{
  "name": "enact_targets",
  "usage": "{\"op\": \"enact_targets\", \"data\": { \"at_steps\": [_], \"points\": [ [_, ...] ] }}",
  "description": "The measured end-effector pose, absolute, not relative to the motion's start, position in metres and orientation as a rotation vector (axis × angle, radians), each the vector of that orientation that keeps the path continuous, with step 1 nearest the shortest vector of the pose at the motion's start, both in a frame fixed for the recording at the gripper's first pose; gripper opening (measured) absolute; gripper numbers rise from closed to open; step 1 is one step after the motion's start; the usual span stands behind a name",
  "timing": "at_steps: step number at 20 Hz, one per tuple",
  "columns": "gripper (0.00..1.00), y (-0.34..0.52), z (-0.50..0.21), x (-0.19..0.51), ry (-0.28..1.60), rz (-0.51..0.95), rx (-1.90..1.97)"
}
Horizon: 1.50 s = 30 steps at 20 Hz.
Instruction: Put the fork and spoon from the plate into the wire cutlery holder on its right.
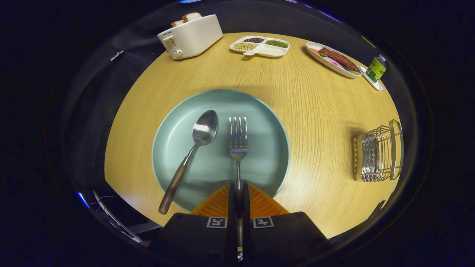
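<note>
The claw [238, 193] pinches the shiny metal fork [238, 139] by its handle, so lift it straight up off the round pale green plate [267, 111], then carry it over to the silver wire cutlery holder [378, 152].

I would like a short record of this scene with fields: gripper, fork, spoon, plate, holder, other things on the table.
gripper: gripper shut on the handle of the steel fork
fork: on the plate, tines pointing away from the fingers
spoon: steel spoon with wooden handle, left of the fork, handle end past the plate's rim
plate: round pale green plate on the wooden table
holder: wire cutlery holder, right of the plate, apart from it
other: white toaster, divided tray, oval dish, green can
</note>
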State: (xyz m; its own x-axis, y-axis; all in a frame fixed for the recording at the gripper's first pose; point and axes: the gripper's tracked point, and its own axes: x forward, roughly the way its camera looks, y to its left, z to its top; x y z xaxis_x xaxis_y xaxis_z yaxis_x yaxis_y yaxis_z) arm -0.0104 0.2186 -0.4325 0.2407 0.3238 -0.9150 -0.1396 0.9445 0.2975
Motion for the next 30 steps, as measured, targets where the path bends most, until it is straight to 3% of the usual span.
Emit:
{"op": "enact_targets", "data": {
  "at_steps": [6,11,18,30],
  "points": [
    [0.10,0.162,-0.367,-0.009,1.176,0.455,0.075],
    [0.10,0.056,-0.325,0.008,1.154,0.426,-0.040],
    [0.10,-0.046,-0.327,-0.005,1.405,0.409,-0.170],
    [0.10,-0.085,-0.359,-0.025,1.910,0.425,-0.388]
  ]
}}
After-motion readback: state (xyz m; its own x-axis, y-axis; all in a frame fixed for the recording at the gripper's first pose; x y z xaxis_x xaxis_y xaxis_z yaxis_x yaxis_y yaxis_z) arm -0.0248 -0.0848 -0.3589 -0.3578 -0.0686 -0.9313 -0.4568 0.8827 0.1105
